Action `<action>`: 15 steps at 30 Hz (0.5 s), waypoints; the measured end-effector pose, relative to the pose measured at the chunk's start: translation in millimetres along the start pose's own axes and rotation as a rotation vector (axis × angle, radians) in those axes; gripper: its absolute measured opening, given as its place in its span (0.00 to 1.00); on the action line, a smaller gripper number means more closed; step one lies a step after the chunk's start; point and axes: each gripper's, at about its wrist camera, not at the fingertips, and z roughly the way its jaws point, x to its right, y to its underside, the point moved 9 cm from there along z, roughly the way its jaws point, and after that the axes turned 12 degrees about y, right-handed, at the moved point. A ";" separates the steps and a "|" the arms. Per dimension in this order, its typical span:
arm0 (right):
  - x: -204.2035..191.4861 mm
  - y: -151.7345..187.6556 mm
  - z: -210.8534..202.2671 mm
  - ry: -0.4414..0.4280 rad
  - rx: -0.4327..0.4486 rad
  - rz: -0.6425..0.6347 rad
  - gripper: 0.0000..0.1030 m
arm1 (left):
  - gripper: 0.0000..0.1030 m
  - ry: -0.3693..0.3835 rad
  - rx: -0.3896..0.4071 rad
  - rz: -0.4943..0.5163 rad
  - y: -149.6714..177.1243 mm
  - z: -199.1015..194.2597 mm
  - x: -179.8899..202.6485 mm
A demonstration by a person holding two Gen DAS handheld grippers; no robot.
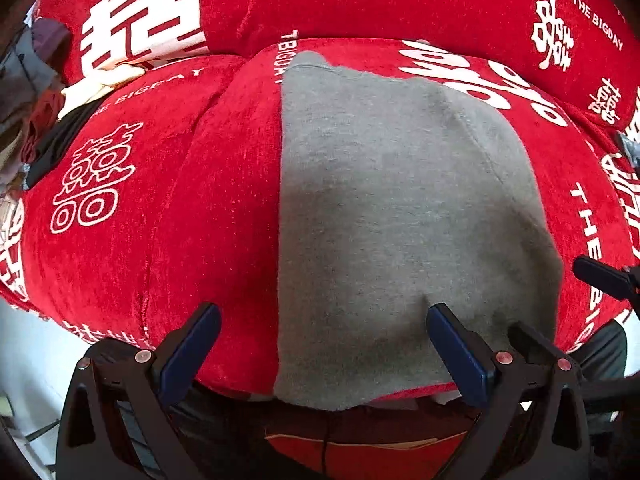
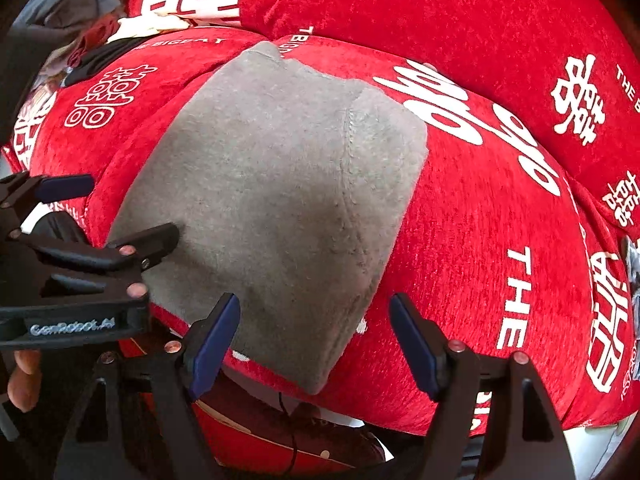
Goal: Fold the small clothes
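Folded grey garment [image 1: 400, 220] (soft knit) on plush red cushion [image 1: 192, 220].

The grey garment [image 1: 400, 220] in the middle is soft, matt knit cloth. The red cover [image 1: 200, 208] under it looks fuzzy. The left gripper [image 1: 324, 356] is black plastic with smooth blue pads [image 1: 460, 356].

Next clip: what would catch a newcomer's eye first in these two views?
The bright red sofa cover with big white characters and lettering fills both views. A plain grey folded garment lies flat across the middle of the seat, its near edge hanging at the front. Below, the left gripper and the right gripper both hover wide open at that near edge, holding nothing.
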 end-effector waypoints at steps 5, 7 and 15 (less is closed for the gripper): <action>1.4 -2.0 2.6 0.004 -0.002 0.002 0.78 | 1.00 -0.052 0.007 -0.040 4.7 0.6 -5.8; 1.6 -2.1 3.5 0.012 -0.001 -0.001 0.78 | 1.00 -0.024 -0.018 -0.069 7.3 4.8 -7.3; -0.2 -4.1 4.3 0.007 -0.006 -0.005 0.78 | 1.00 -0.033 0.004 -0.058 2.9 1.7 -8.9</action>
